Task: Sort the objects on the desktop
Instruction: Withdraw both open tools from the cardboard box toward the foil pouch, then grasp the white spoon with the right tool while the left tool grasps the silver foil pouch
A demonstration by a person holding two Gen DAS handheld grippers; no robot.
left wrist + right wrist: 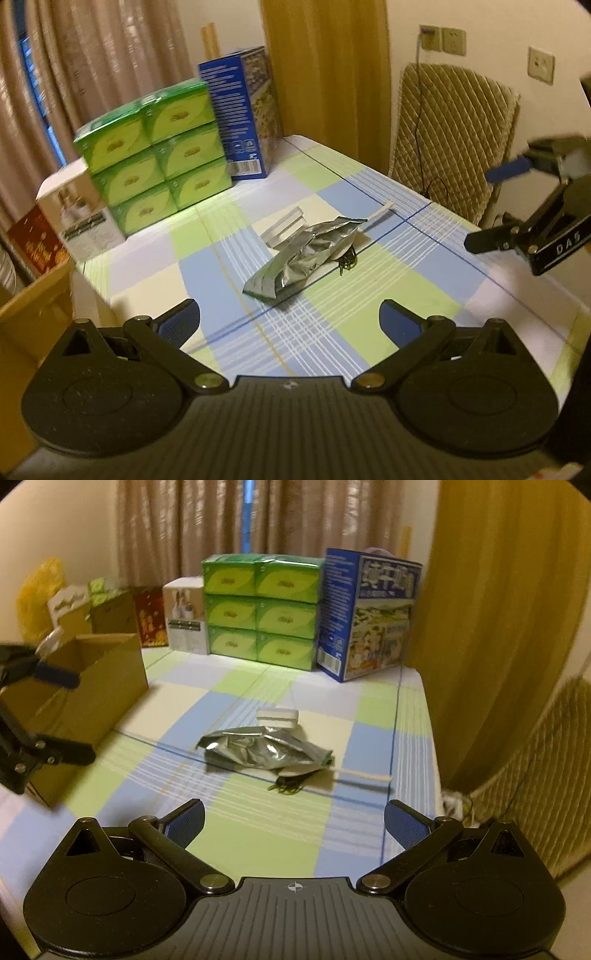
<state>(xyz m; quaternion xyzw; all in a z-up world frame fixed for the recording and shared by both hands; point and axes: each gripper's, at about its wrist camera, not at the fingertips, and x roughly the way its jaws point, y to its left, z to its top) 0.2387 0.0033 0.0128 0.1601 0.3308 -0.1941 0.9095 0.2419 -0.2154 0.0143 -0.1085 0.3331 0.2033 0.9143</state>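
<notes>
Each wrist camera looks forward and slightly down over its own spread blue-padded fingers across the checked tablecloth [207, 254], the left from the table's left front, the right from its right front, sharing the crumpled foil bag [306, 251] and the green boxes [260, 613] behind it.

Pouch [308, 251]: crinkled silver foil, glossy, at centre of frame. Tablecloth [388, 295]: smooth checked surface (cloth or plastic, cannot tell). Green packs [260, 609], upper centre: shiny plastic wrap. Box [92, 686], left: matt brown cardboard. Chair cover [454, 136], upper right: quilted cloth. Finger pads [186, 825]: textured blue.
</notes>
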